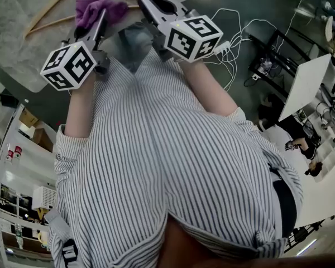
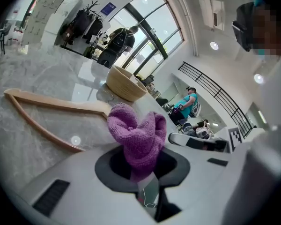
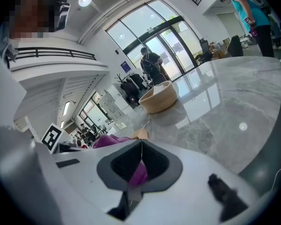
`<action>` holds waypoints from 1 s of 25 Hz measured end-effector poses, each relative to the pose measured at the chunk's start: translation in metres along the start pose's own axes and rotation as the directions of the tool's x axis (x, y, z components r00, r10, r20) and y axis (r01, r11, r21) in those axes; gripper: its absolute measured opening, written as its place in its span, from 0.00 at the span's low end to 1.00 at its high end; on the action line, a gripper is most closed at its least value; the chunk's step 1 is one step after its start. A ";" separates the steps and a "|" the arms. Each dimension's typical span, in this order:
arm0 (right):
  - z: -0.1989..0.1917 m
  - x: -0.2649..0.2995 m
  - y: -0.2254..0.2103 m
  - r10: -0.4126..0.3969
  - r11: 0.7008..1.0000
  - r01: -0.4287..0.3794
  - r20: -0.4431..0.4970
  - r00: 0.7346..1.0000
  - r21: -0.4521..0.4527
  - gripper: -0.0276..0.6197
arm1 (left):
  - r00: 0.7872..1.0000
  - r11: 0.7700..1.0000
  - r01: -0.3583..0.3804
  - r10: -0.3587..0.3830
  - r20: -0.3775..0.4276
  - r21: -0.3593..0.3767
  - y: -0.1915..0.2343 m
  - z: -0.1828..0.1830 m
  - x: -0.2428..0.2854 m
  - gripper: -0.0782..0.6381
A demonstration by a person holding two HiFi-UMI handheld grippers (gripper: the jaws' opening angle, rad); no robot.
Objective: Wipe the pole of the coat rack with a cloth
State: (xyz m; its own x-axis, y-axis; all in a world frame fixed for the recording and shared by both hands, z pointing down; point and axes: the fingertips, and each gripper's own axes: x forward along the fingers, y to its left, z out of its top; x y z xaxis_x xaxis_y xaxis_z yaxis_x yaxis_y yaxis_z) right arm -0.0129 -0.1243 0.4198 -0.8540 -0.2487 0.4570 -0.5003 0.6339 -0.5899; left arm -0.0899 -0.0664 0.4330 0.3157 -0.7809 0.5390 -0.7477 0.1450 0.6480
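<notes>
Table (image 3: 234, 107): right side open, bare marble up to the basket (image 3: 158, 97). Left side: wooden hanger (image 2: 56, 104) lies flat across the path, basket near its hook. Purple cloth (image 2: 138, 135), pinched in the left gripper (image 2: 139, 165), blocks that gripper's forward line. Floor right of the table: loose cables (image 1: 234, 43).

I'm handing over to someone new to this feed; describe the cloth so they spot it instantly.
Start at the grey marble table at the top of the head view, where a wooden hanger lies. Near it, the left hand-held gripper is shut on the cloth. It is the only purple, bunched knit there; the hanger is pale and rigid.
</notes>
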 end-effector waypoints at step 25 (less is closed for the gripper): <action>-0.008 -0.054 -0.037 -0.052 0.995 0.047 0.053 0.997 0.082 0.07 | 0.994 0.994 0.093 -0.090 -0.060 0.051 -0.060 -0.036 0.039 0.21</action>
State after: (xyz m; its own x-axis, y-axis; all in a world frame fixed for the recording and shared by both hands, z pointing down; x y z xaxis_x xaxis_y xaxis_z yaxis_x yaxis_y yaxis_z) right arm 0.0530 -0.1285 0.4229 -0.8334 -0.3198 0.4507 -0.5501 0.5589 -0.6206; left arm -0.0113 -0.0832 0.4343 0.4166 -0.7526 0.5099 -0.7439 0.0402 0.6671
